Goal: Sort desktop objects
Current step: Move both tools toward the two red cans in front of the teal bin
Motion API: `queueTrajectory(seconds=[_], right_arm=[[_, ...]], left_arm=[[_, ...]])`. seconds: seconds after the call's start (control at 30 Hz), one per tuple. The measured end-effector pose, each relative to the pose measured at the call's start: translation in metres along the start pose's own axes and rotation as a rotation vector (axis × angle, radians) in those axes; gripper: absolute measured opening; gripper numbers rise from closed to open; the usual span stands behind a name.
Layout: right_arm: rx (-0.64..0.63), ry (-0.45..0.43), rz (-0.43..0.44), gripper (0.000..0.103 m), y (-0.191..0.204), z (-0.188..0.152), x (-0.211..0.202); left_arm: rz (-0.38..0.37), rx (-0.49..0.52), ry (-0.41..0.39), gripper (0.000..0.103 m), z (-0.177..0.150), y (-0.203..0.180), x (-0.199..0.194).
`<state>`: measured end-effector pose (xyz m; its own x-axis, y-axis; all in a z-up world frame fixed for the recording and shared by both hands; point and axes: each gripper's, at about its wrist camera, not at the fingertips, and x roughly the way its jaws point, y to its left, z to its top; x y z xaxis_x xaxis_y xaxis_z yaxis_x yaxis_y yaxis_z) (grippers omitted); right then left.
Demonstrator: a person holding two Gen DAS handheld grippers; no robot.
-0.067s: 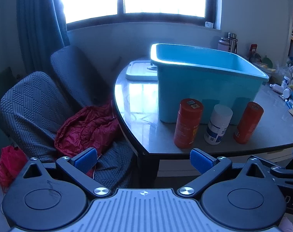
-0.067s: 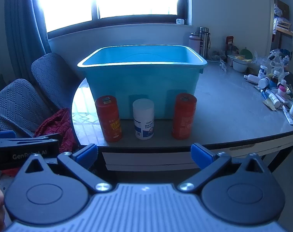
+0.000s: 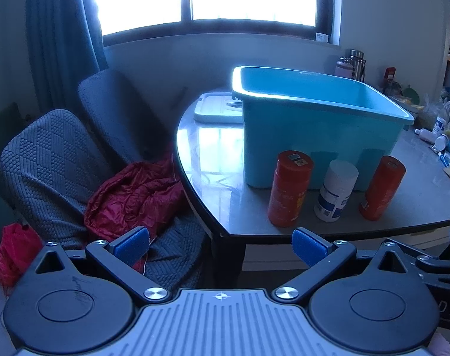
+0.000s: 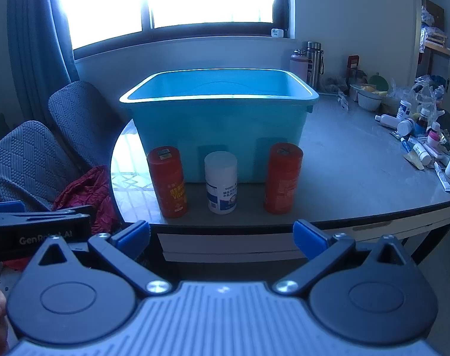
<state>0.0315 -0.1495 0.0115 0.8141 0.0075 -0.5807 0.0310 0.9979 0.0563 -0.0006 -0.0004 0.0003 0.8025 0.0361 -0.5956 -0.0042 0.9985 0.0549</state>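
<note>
A teal plastic bin stands on the grey table. In front of it stand three upright containers: a left orange canister, a white bottle with a blue label, and a right orange canister. My left gripper is open and empty, held short of the table's front left corner. My right gripper is open and empty, just before the table's front edge, facing the white bottle.
Two grey chairs with a red jacket stand left of the table. A white lid lies behind the bin's left side. Several small bottles and tubes clutter the right end. Flasks stand at the back.
</note>
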Motion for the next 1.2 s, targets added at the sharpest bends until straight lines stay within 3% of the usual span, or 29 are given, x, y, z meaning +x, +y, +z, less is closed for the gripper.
queueTrajectory(seconds=[0.27,0.33,1.03,1.2], right_arm=[[-0.011,-0.003,-0.012,0.103,0.003,0.0,-0.002],[-0.009,-0.004,-0.007,0.103,0.004,-0.001,-0.003],[0.008,0.001,-0.036,0.103,0.003,-0.011,0.0],[-0.007,-0.028,-0.03,0.103,-0.001,-0.019,0.005]], left_arm=[[0.022,0.011,-0.013,0.103,0.0,0.003,0.0],[-0.005,-0.021,0.013,0.103,0.002,0.022,0.012],[-0.039,-0.015,0.015,0.103,-0.005,0.025,0.021],[-0.052,-0.015,-0.036,0.103,-0.012,0.021,0.025]])
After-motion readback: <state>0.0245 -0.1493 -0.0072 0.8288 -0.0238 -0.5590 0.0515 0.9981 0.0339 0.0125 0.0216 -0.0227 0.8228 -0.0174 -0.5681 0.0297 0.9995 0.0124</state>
